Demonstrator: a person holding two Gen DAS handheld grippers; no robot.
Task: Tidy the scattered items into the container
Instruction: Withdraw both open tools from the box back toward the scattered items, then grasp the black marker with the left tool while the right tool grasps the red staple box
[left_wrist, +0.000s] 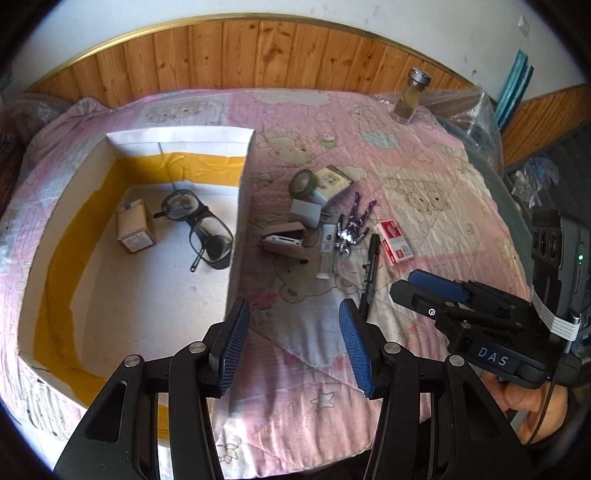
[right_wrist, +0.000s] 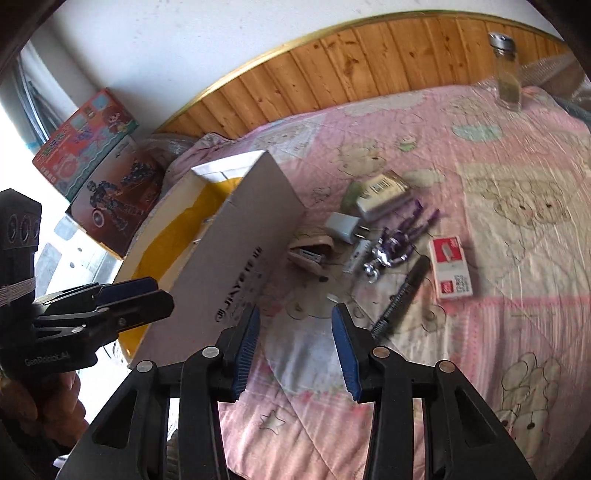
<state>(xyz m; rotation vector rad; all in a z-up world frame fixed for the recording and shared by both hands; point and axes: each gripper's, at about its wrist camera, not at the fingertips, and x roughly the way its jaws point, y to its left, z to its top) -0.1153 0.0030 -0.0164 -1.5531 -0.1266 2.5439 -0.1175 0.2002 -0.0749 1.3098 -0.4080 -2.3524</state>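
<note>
Pink quilted bedspread w/ bear print covers the bed; white cardboard box sits on it, yellow tape lining its inner walls. Inside the box: safety glasses and a small brown carton, apart from each other on the box floor.

Scattered items lie in a cluster just beside the box's outer wall: roll of green tape touching a pale packet w/ a printed code, white charger plug in front of those, beige stapler nearest the box, purple-and-silver toy figure, black marker, red-and-white staples box furthest out. Glass jar w/ metal lid stands upright, well apart, near the wood-panel wall.

Left tool hangs over the bedspread by the box's near corner, pads wide apart, nothing between them. Right tool hovers short of the cluster, marker just beside its right pad; pads apart, gripping nothing – open. Right-wrist view is motion-blurred. A hand grips the right tool's handle. Two printed toy boxes stacked off past the bed's edge.
</note>
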